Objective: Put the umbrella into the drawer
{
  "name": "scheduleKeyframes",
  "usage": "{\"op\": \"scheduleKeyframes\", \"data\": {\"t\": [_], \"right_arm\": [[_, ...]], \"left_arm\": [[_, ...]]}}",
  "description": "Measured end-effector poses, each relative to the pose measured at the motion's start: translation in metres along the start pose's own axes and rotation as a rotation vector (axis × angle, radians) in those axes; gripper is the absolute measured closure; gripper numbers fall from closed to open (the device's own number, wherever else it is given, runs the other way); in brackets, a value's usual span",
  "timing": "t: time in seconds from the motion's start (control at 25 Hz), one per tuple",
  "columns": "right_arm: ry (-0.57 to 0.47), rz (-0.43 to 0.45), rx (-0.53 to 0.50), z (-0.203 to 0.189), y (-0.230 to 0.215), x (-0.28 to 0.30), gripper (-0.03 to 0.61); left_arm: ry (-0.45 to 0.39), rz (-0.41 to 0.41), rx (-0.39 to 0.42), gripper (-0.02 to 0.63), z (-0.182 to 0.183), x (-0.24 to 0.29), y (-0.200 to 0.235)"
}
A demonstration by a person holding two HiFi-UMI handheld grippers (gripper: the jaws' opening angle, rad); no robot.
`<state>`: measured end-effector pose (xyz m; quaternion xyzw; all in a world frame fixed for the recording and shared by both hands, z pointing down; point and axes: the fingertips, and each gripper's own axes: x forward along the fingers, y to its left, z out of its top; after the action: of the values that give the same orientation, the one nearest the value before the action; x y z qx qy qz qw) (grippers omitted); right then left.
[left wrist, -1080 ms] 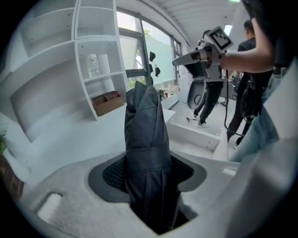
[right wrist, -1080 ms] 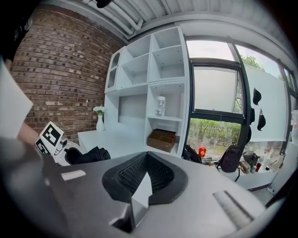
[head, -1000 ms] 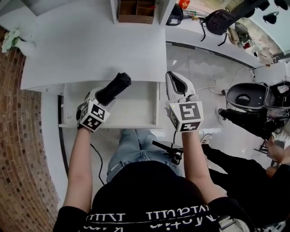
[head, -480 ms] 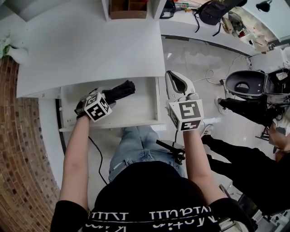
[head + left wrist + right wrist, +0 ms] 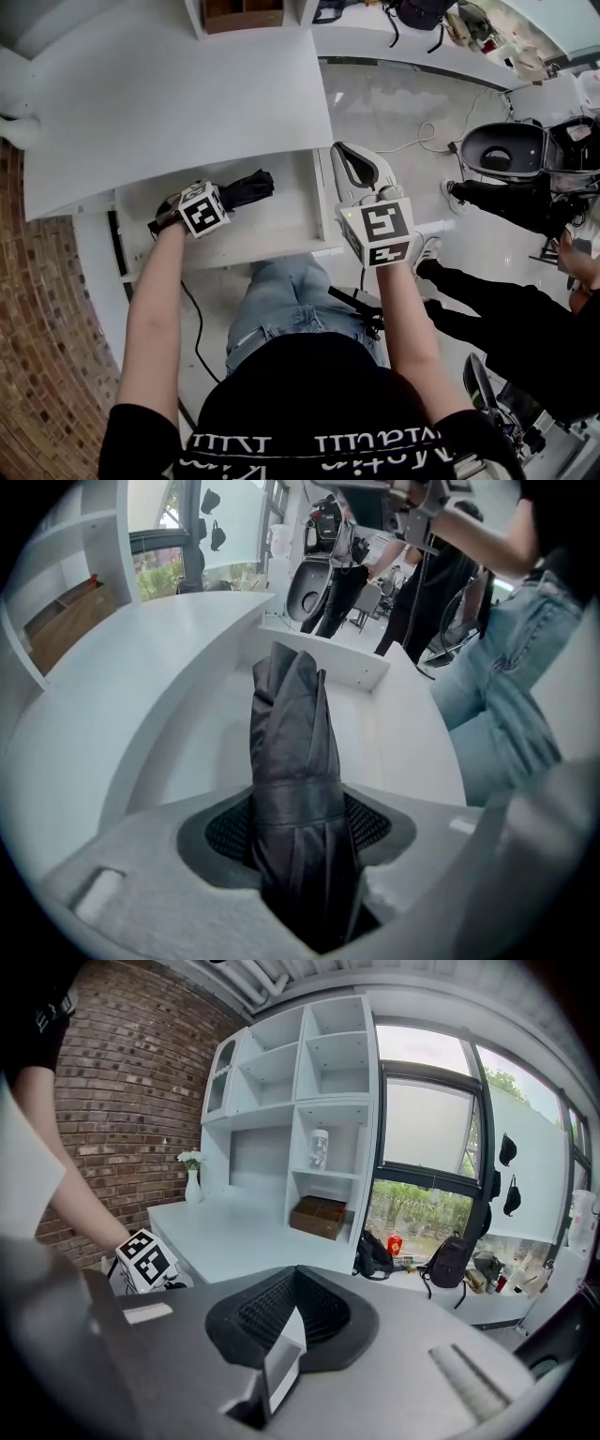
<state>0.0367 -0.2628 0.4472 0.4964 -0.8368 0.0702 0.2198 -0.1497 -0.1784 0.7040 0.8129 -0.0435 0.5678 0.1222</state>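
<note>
A black folded umbrella [image 5: 249, 187] lies slanted inside the open white drawer [image 5: 277, 228] under the desk top. My left gripper [image 5: 223, 199] is shut on its near end and points steeply down into the drawer. In the left gripper view the umbrella [image 5: 292, 752] runs out from between the pads [image 5: 225, 829] toward the drawer's far wall [image 5: 328, 658]. My right gripper [image 5: 340, 156] hovers beside the drawer's right edge, jaws together and holding nothing. The right gripper view shows its pads [image 5: 281, 1321] meeting, with the left gripper's marker cube [image 5: 147, 1258] low at the left.
The white desk top [image 5: 187, 94] spreads beyond the drawer, with a wooden box [image 5: 242, 13] at its back and a shelf unit [image 5: 309, 1101] above. A brick wall [image 5: 42, 347] stands at the left. Another person's dark legs [image 5: 502, 208] and a black seat [image 5: 497, 155] are at the right.
My left gripper has sunk and tipped downward, bringing the umbrella from above the desk edge down into the drawer. The right gripper has stayed beside the drawer.
</note>
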Motion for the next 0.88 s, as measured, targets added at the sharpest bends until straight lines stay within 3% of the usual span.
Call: {"op": "scheduleKeyframes", "data": {"t": [0.2,0.32,0.6,0.88], "right_arm": [[0.042,0.011,0.002,-0.012,0.002,0.007,0.569],[0.060,0.010,0.010,-0.019,0.002,0.008,0.569],[0.100,0.001,0.015,-0.036,-0.001,0.004,0.569],[0.132,-0.007,0.003,-0.047,-0.005,-0.001,0.569]], "left_arm": [[0.005,-0.053,0.004,0.365,0.009,0.009,0.003],[0.050,-0.082,0.008,0.365,0.002,0.019,0.001],[0.106,-0.134,0.077,0.364,-0.008,0.039,-0.005],[0.137,-0.104,0.117,0.356,-0.017,0.052,-0.001]]}}
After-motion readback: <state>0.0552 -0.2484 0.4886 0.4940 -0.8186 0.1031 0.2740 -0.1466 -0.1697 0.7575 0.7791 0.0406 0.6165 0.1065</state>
